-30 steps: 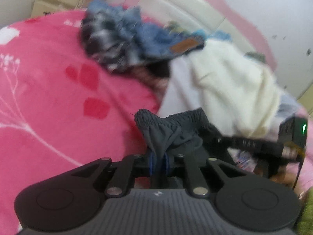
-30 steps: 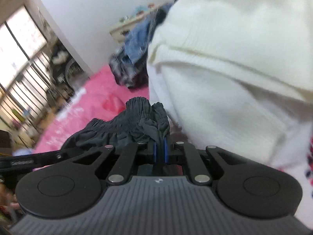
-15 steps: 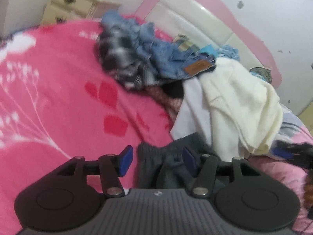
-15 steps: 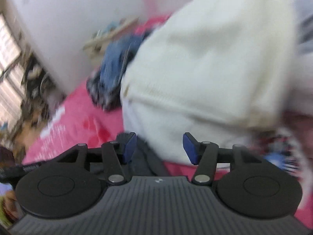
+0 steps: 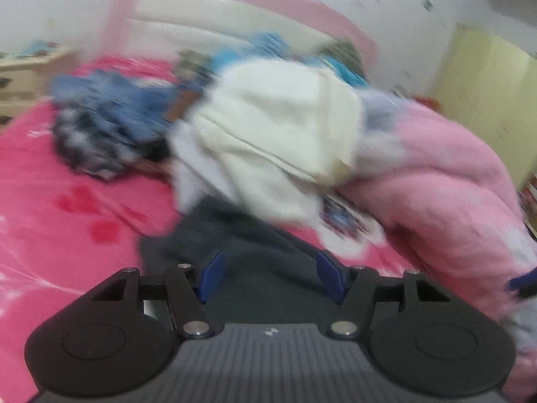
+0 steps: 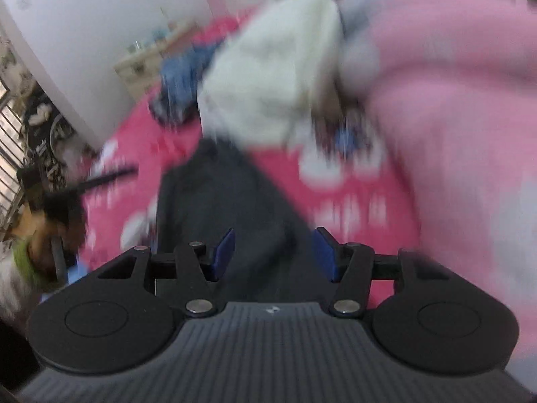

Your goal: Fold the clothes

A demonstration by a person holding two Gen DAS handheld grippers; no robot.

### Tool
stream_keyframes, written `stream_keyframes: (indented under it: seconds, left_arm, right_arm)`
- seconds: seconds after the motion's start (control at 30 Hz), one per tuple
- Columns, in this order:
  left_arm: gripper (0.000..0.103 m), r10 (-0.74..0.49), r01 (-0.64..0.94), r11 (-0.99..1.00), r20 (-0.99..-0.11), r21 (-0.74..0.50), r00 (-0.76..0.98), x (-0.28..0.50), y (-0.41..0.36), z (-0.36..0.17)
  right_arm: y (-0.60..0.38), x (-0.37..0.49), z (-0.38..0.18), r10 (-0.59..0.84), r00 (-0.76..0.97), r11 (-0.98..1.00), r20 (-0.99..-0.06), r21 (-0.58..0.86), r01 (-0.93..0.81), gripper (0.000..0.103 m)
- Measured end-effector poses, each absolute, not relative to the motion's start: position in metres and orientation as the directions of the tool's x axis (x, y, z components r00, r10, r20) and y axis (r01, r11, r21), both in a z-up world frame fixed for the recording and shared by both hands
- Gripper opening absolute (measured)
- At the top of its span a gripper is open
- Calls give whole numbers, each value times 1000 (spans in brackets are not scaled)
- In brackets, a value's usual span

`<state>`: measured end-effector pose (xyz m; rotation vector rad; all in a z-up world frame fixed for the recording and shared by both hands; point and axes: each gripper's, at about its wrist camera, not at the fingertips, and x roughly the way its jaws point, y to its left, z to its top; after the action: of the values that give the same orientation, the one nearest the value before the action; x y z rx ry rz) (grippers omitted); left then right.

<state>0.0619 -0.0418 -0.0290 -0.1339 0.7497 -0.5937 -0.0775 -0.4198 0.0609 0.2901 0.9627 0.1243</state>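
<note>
1. Your left gripper (image 5: 270, 275) no longer pinches the dark shorts (image 5: 255, 268). A second ago both grippers were clamped on bunched waistband; now its blue pads stand apart and are widening, with nothing pressed between them.
2. Your right gripper (image 6: 273, 255) has let go too. Its jaws stand moderately apart and are narrowing slightly, with only cloth seen beyond the gap, not gripped.
3. Both views have pulled back and up from the fabric, so I judge the shorts are laid down and this placement is finished. The next grasp is yours to choose.
4. The shorts lie flat on the pink bed (image 5: 67, 208), near its front edge, spread as one long dark panel. Blur hides whether creases remain.
5. Their far end touches or slips under the white sweater (image 5: 278, 127); I cannot tell which.
6. Beyond it, the unfolded pile waits toward the headboard (image 5: 214, 10): blue denim (image 5: 117, 100) to the left and a pink blanket (image 5: 436, 174) to the right.
</note>
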Motion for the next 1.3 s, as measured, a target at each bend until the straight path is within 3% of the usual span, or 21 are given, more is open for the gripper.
stream_keyframes:
  seconds: [0.13,0.27,0.4,0.53,0.7,0.8,0.97,1.13,1.3]
  left_arm:
    - [59,-663,682,660,-671,-315,332,3,-104,-43]
    - [59,-669,853,453,-731,-257,135,-63,-158,-72]
    - [51,-594,913,385,-793,-133,135,-103,-186,-103]
    - [46,-551,923,378,-819,-76,158,-115,-185,-118]
    - [43,-479,930,364,-848,41,225,-122,-190,-127]
    - [30,-454,929,366,-861,56,231,-122,-195,-134]
    - [6,-460,912,409,-861,13,218,-117,-194,-134]
    - [3,-522,877,470,-832,-101,184,-106,-186,-126]
    - [3,-673,830,464,-732,-308,105,-96,-179,-118]
  right_arm:
    - [-423,-91,-17,222,460,931,-860,328,163,45]
    - [-439,-75,-59,243,416,879,-876,380,288,44]
    - [-439,-49,-72,138,412,929,-901,261,260,44]
    - [-436,-47,-79,133,408,939,-903,247,241,38]
    - [-446,-65,-71,171,410,916,-896,298,269,32]
    - [-457,-68,-74,203,413,874,-888,354,333,27]
    - [-468,-70,-77,260,430,794,-865,445,414,21]
    - [-466,-66,-83,282,425,757,-860,471,453,20]
    - [-467,-66,-84,280,433,741,-857,480,470,21]
